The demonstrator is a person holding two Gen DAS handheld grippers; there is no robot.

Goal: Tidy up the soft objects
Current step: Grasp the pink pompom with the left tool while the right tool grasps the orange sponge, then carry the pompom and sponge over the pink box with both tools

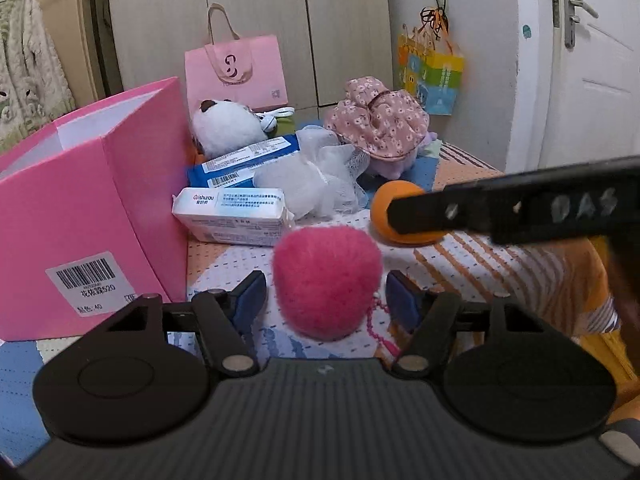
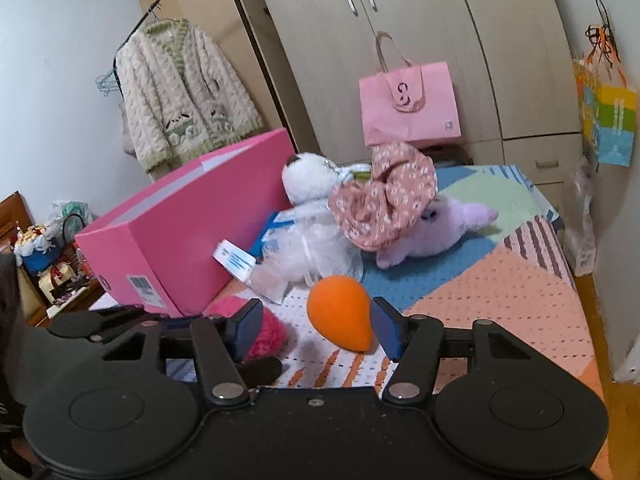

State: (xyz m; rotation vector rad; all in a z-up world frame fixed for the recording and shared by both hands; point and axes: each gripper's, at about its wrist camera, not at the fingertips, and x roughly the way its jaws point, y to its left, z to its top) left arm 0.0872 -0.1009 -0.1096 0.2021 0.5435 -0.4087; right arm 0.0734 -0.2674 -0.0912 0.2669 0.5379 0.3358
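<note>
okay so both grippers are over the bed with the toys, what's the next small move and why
Probably close the left hand-held gripper: its open fingers already flank the pink pompom. The right hand-held gripper is likewise open around the orange sponge, and the pink box stands open nearby.

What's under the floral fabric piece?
A purple plush toy: head and body stick out from under the floral fabric piece. Its back half is covered, so nothing more is visible there.

Pink pompom (image 1: 327,280) sits between open left gripper (image 1: 326,296) fingers (image 1: 250,294).
</note>
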